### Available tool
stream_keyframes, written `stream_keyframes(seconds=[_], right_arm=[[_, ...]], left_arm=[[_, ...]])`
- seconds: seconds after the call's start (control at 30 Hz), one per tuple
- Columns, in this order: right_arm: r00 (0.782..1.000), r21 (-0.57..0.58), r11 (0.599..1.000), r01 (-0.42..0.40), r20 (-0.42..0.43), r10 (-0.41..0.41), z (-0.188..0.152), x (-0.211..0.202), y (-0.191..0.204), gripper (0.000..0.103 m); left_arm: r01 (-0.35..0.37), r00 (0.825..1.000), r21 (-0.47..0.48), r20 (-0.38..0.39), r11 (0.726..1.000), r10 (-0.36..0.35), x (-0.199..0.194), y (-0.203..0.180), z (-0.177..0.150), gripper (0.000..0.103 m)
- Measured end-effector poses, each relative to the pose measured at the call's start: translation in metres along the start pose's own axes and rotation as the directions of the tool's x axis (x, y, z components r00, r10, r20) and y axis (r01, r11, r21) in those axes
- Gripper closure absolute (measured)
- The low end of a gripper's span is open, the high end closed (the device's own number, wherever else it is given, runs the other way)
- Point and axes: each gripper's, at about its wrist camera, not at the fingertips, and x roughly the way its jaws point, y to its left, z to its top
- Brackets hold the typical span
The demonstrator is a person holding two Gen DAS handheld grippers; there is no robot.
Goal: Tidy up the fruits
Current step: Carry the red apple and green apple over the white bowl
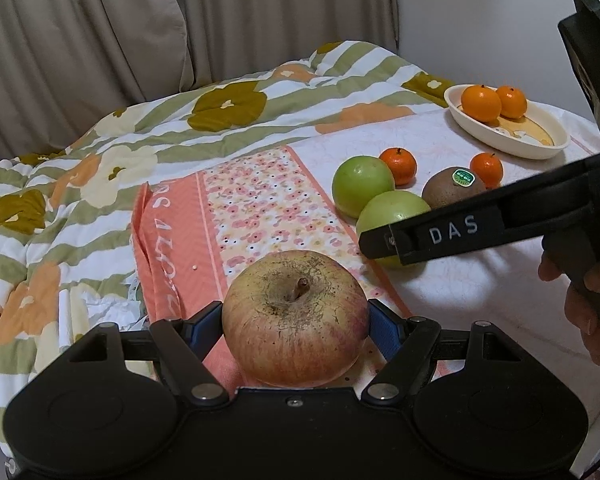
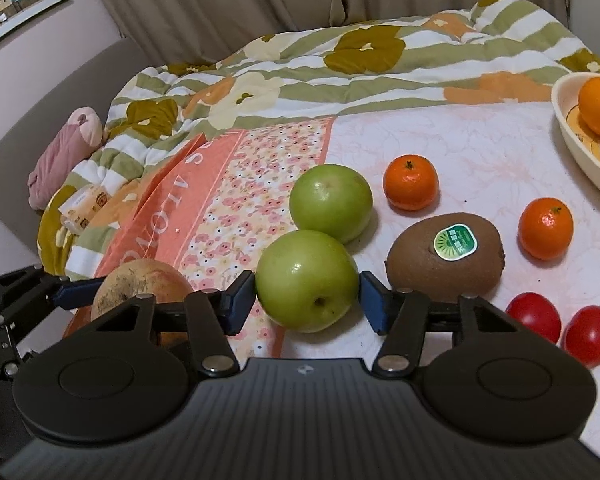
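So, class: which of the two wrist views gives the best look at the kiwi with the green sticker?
The right wrist view. There the kiwi lies close and almost whole, its sticker facing the camera, only its lower edge behind a finger of the right gripper. In the left wrist view the kiwi is smaller, its lower part hidden behind the other gripper's finger.

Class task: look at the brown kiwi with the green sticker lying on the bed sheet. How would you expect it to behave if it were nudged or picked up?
The kiwi is egg-shaped and lies on its side, so it would probably roll sideways rather than end over end. Its matt brown skin looks rough, so probably not slippery. It likely bruises if squeezed hard.
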Motion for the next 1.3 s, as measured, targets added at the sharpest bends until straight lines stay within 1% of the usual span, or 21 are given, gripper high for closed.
stream_keyframes(seconds=[0.3, 0.47, 0.67, 1.0, 1.17, 1.3], right_arm=[[0.999, -0.013, 1.0, 0.0, 0.035, 0.0, 0.003, -0.033, -0.001, 0.032], [0.998, -0.021, 1.0, 0.005, 0.064, -0.004, 0.012, -0.067, -0.008, 0.032], [0.996, -0.019, 1.0, 0.024, 0.089, -0.022, 0.021, -0.115, -0.025, 0.032], [0.989, -0.018, 0.998, 0.052, 0.14, -0.049, 0.036, -0.182, -0.078, 0.032], [0.985, -0.009, 0.998, 0.069, 0.159, -0.067, 0.044, -0.208, -0.116, 0.032], [0.983, 0.002, 0.996, 0.09, 0.163, -0.089, 0.05, -0.219, -0.152, 0.032]], left_arm=[[-0.012, 1.0, -0.015, 0.021, 1.0, 0.013, -0.018, -0.006, 0.008, 0.024], [-0.02, 0.999, -0.037, 0.038, 0.999, 0.021, -0.037, -0.015, 0.021, 0.024], [-0.027, 0.998, -0.06, 0.057, 0.998, 0.03, -0.061, -0.036, 0.04, 0.024], [-0.022, 0.996, -0.1, 0.08, 0.995, 0.03, -0.084, -0.083, 0.078, 0.024], [-0.009, 0.995, -0.101, 0.096, 0.995, 0.019, -0.083, -0.111, 0.099, 0.024], [0.001, 0.994, -0.096, 0.107, 0.995, 0.009, -0.075, -0.137, 0.117, 0.024]])
